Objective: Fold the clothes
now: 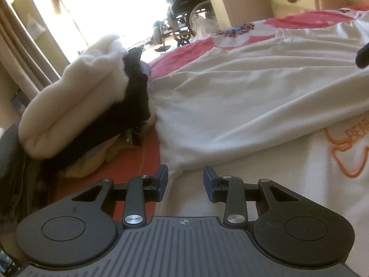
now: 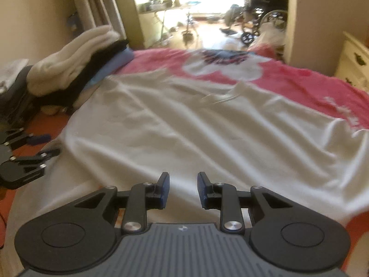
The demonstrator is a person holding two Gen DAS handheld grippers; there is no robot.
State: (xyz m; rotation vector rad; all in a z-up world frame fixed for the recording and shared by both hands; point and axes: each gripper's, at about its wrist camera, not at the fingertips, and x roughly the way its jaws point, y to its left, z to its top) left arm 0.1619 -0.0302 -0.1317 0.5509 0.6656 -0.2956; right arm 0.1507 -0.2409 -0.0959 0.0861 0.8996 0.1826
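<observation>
A bed with a pink, flower-patterned cover (image 2: 299, 80) is carrying everything here, and a large white shirt (image 2: 184, 127) is lying spread across most of it, wrinkled, reaching from the near edge toward the middle of the bed; in the left wrist view an orange printed logo (image 1: 346, 152) is showing on the shirt close to the near right side. Along the left edge of the bed a pile of folded clothes (image 2: 76, 62) is sitting, a thick cream piece on top of black and blue ones, just beside the shirt's left hem. Beyond the far edge of the bed, in a bright doorway, a wheelchair (image 2: 260, 20) is standing, and a cream nightstand (image 1: 297, 0) is standing past the bed's far right corner. The right gripper (image 2: 183, 190) is hovering over the near part of the shirt with its jaws apart and nothing between them. The left gripper (image 1: 185, 183) is doing the same at the shirt's near left edge, jaws parted and empty, with the cloth lying under the gap.
</observation>
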